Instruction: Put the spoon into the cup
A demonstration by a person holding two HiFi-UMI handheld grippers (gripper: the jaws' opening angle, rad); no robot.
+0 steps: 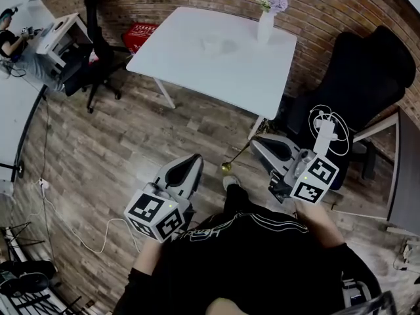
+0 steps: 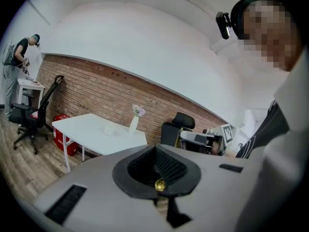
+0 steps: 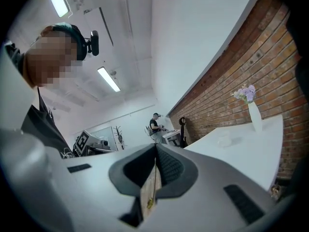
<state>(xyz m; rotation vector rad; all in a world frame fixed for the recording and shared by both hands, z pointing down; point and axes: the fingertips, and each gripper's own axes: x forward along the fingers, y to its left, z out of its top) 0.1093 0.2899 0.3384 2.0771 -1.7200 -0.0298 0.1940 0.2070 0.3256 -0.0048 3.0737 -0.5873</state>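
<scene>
A thin gold spoon (image 1: 235,157) sticks out from my right gripper (image 1: 257,143), which is shut on its handle; the bowl end hangs low to the left over the wood floor. In the right gripper view the spoon (image 3: 153,185) runs as a fine line along the seam of the closed jaws. My left gripper (image 1: 195,163) is held beside it, a little short of the spoon's bowl, jaws together and holding nothing; the spoon's gold tip (image 2: 159,184) shows just past them. A small clear cup (image 1: 213,43) stands on the white table (image 1: 177,61), far ahead of both grippers.
A white vase with purple flowers (image 1: 266,20) stands at the table's far right corner. A black office chair (image 1: 364,77) is to the right, another chair (image 1: 95,41) and a red crate (image 1: 139,35) to the left. A person (image 2: 17,62) works at the far left.
</scene>
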